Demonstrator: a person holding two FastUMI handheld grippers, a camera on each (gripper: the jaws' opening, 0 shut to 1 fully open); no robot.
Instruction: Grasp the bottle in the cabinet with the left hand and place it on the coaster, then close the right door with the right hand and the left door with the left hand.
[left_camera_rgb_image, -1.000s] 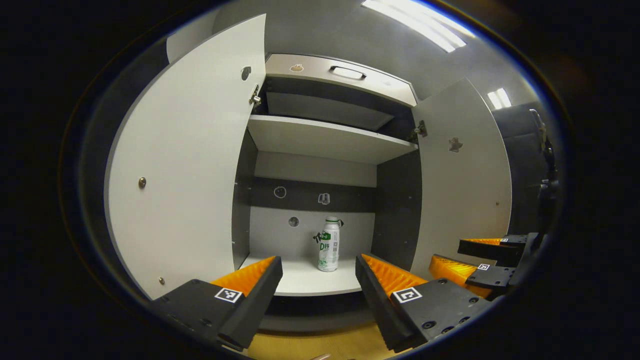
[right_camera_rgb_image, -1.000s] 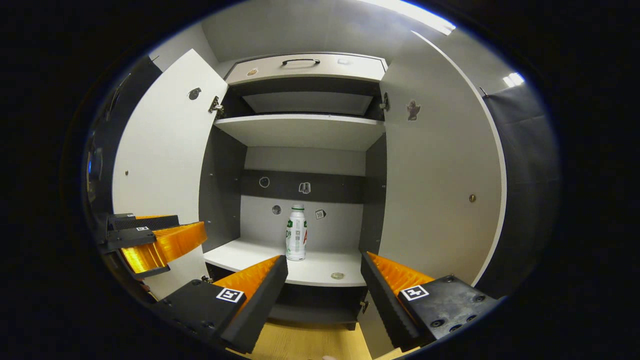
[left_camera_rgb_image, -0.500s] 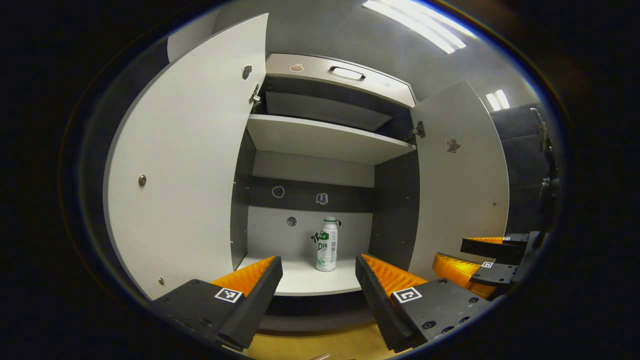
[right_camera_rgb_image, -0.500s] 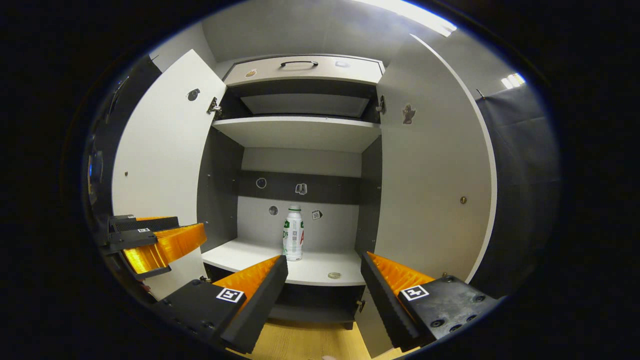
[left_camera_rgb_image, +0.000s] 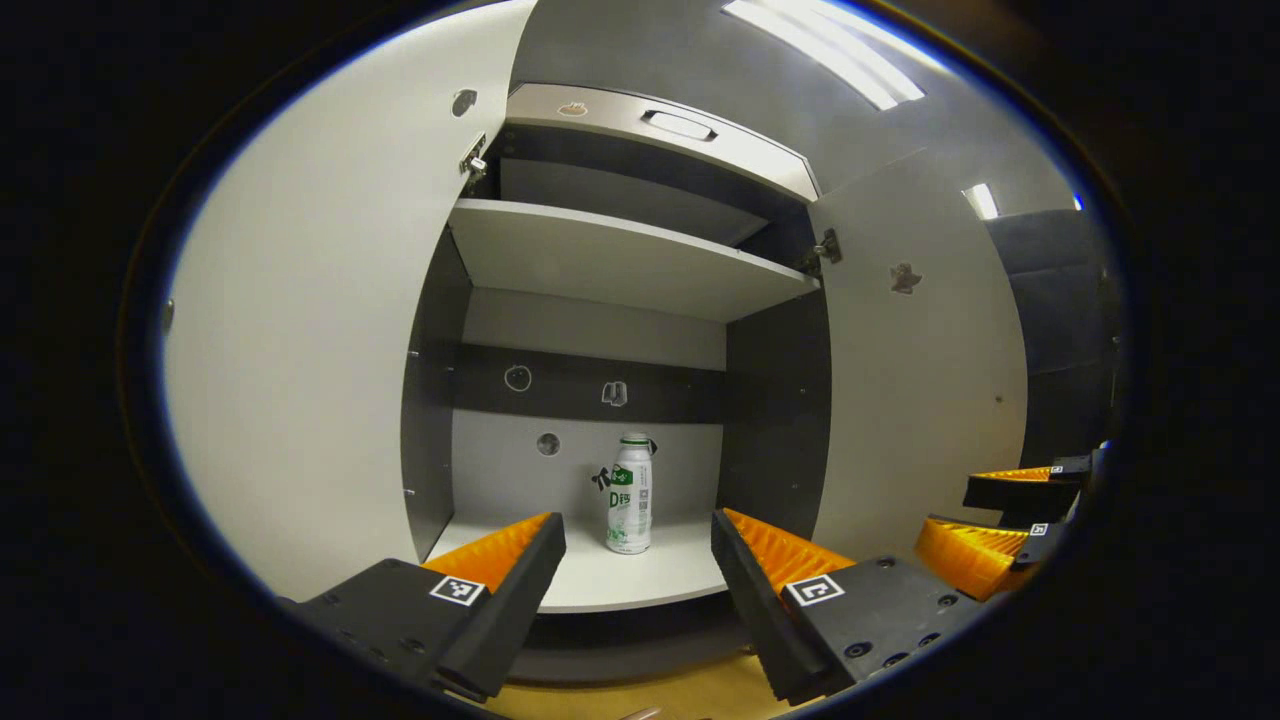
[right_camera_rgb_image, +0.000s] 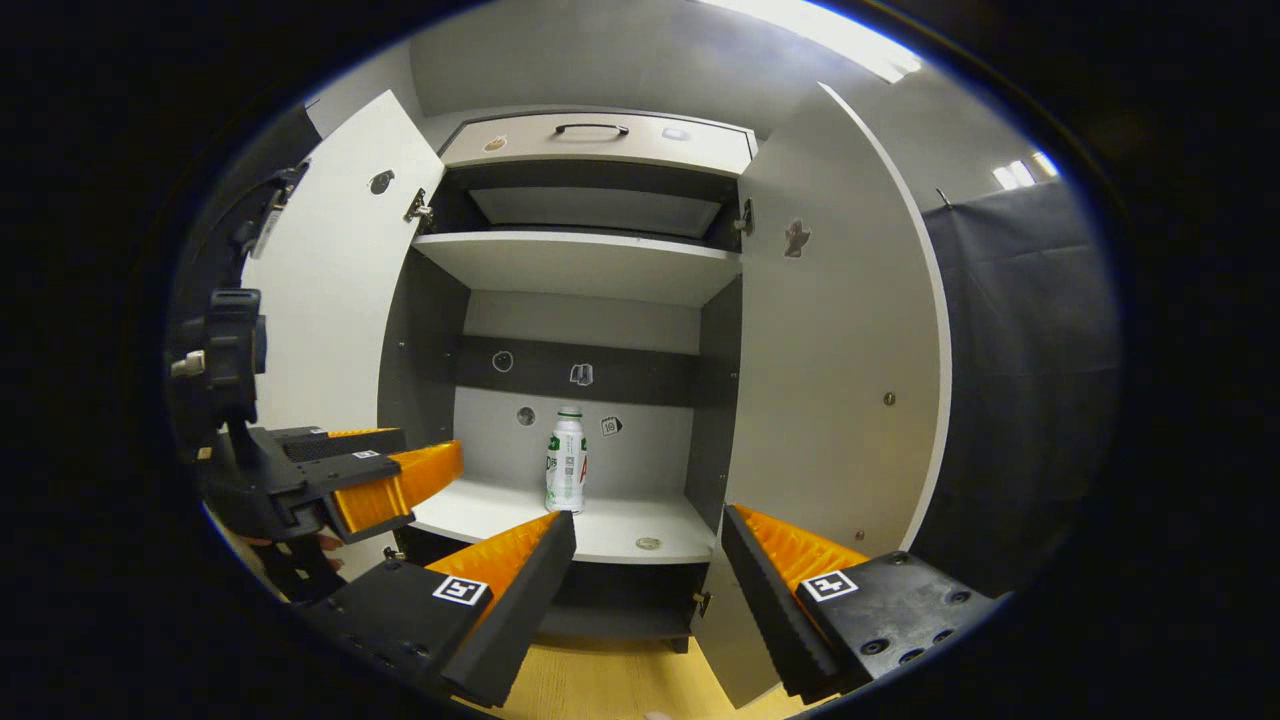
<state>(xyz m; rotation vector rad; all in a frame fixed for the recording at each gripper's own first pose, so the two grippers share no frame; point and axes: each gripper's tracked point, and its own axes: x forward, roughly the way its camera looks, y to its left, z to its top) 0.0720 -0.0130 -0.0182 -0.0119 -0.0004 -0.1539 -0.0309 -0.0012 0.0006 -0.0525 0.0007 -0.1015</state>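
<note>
Left gripper view is showing the left gripper (left_camera_rgb_image: 638, 545) sitting wide open and pushing in closer than a second ago, left door (left_camera_rgb_image: 300, 350) looming beside it. Right gripper (right_camera_rgb_image: 648, 545) is hanging open too. Bottle (left_camera_rgb_image: 630, 494) is standing upright on the cabinet's bottom shelf (left_camera_rgb_image: 620, 585), loads of room around it.

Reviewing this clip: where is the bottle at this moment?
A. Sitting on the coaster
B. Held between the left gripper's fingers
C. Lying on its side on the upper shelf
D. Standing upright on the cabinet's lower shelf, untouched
D. The bottle stands upright toward the back of the lower shelf, with the left gripper open and short of it, and the coaster lies bare near the shelf's front edge.
</note>
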